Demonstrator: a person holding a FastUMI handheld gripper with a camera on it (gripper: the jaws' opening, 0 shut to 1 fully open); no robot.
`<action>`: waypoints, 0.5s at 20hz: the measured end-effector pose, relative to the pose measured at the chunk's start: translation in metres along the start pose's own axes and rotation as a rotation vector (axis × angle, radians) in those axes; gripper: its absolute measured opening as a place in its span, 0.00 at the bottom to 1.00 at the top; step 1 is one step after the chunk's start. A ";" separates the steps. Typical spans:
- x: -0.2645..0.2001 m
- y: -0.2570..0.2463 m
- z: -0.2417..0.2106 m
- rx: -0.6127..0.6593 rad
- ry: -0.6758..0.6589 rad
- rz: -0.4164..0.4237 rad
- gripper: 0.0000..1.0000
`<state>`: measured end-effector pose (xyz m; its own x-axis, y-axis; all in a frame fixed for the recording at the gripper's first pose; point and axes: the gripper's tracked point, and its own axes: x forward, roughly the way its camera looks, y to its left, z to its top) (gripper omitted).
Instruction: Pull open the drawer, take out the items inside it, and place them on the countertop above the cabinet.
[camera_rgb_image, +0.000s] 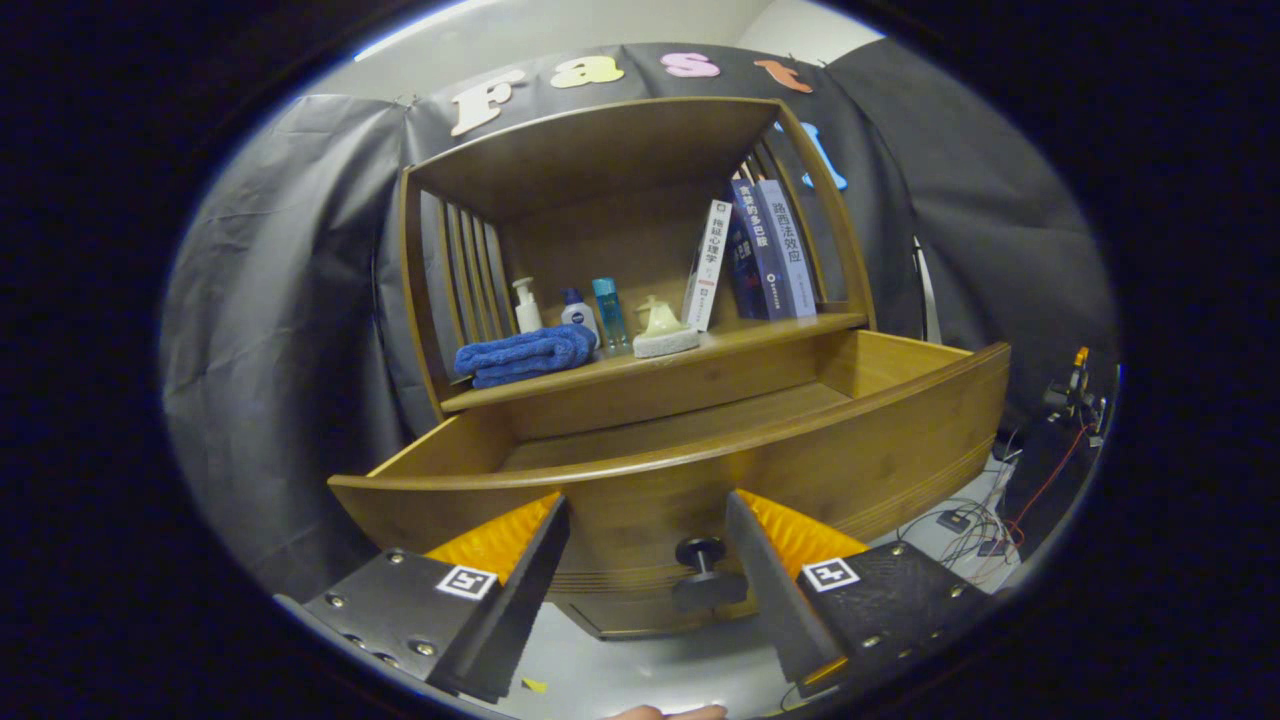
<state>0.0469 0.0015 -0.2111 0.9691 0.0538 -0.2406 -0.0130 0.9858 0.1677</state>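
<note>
gripper view | looks forward and slightly up, close to drawer (700, 480) front | knob (700, 553) between spread fingers (500, 580)

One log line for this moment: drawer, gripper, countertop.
wooden drawer: pulled open, inside hidden | gripper: open, fingers astride dark round knob, not touching | countertop: folded blue towel, bottles, books

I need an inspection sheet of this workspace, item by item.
Surface: countertop crowded along its length.
Job's things: drawer pulled open; its visible floor is bare; knob between the gripper's fingers, untouched.
Clutter: blue towel, three bottles, books, pale dish.
Gripper: gripper open, just before the drawer front.
Cables: wires on the floor beside the cabinet.
Surroundings: black cloth wall.
</note>
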 end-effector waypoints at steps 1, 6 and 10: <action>0.002 0.000 0.000 -0.003 0.005 0.003 0.95; 0.014 -0.001 0.004 -0.007 0.011 0.012 0.95; 0.030 0.002 0.008 -0.009 0.011 0.002 0.95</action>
<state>0.0778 0.0036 -0.2105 0.9664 0.0570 -0.2507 -0.0169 0.9871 0.1592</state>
